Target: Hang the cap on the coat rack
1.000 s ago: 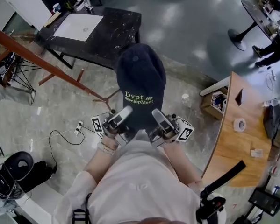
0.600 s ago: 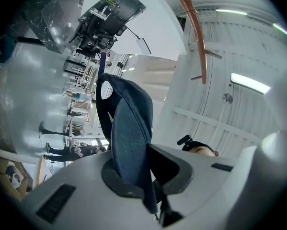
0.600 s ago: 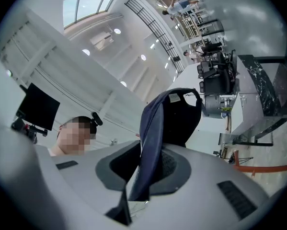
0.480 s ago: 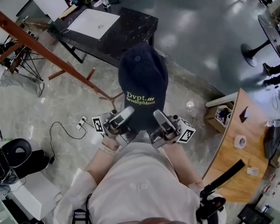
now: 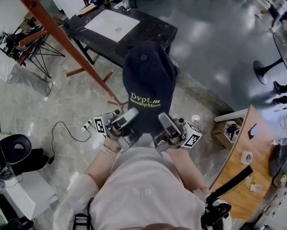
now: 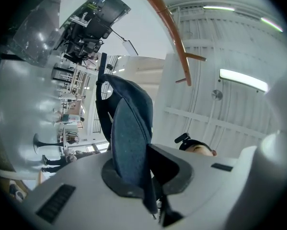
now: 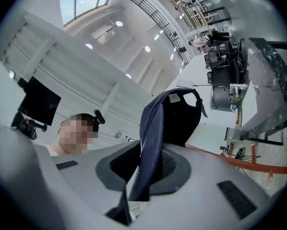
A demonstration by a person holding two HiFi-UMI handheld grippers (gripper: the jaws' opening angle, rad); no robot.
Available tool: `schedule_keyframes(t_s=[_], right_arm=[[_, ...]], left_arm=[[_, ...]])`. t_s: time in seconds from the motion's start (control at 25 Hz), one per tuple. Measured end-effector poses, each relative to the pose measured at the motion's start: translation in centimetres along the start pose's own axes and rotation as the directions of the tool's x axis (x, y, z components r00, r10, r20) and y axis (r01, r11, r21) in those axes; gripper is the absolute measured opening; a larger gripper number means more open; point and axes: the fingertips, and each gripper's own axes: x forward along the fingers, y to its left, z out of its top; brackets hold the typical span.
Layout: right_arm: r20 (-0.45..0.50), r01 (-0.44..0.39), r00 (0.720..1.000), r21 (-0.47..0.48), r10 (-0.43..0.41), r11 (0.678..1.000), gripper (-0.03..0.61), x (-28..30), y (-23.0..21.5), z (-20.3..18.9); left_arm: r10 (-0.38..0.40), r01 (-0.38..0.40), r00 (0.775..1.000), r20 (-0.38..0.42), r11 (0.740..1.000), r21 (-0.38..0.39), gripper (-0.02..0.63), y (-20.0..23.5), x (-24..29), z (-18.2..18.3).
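Holding dark cap (image 5: 147, 87) up in mid-air by its brim, both tools clamped on it: L gripper (image 5: 126, 119) on brim's left side, R gripper (image 5: 163, 123) on right. Brim edge-on betw. each pair of jaws, pinched tight. Crown pointing away from body, yellow lettering on front. Just left of cap, slanted brown rack pole (image 5: 62, 41), not touching. Beyond crown, near edge of black table (image 5: 157, 30).

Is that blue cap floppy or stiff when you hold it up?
Probably a bit of both: the cap holds its dome shape, gripped only by the brim. Likely light, since left tongs and right tongs pinch just its edge.
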Motion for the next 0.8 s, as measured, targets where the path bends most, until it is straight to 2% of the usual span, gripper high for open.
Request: schedule_keyframes(t_s=[0.16, 0.4, 0.52, 0.68, 0.8], right_arm=[[-0.065, -0.085, 0.994, -0.004, 0.085, 0.996, 0.06, 3.7, 0.4, -1.0], [-0.126, -0.202, 0.971, 0.026, 0.203, 0.979, 0.06, 8.8, 0.8, -2.5], [-0.173, -0.264, 0.948, 0.043, 0.268, 0.964, 0.06, 11.5, 1.3, -3.7], [-0.216, -0.341, 0.913, 0.057, 0.345, 0.938, 0.06, 15.0, 2.7, -5.7], [-0.242, -0.4, 0.881, 0.08, 0.407, 0.913, 0.06, 17.3, 3.7, -6.8]], left_arm=[[-0.043, 0.045, 0.999, -0.021, 0.993, 0.109, 0.034, -3.3, 0.6, 1.9], [-0.058, 0.068, 0.997, -0.045, 0.963, 0.262, 0.033, -7.9, 1.5, 4.5], [-0.085, 0.097, 0.995, -0.05, 0.933, 0.346, 0.034, -11.3, 2.9, 5.5], [-0.089, 0.111, 0.993, -0.072, 0.906, 0.409, 0.033, -14.9, 2.3, 6.4], [-0.093, 0.13, 0.991, -0.098, 0.859, 0.495, 0.034, -17.8, 2.7, 6.8]])
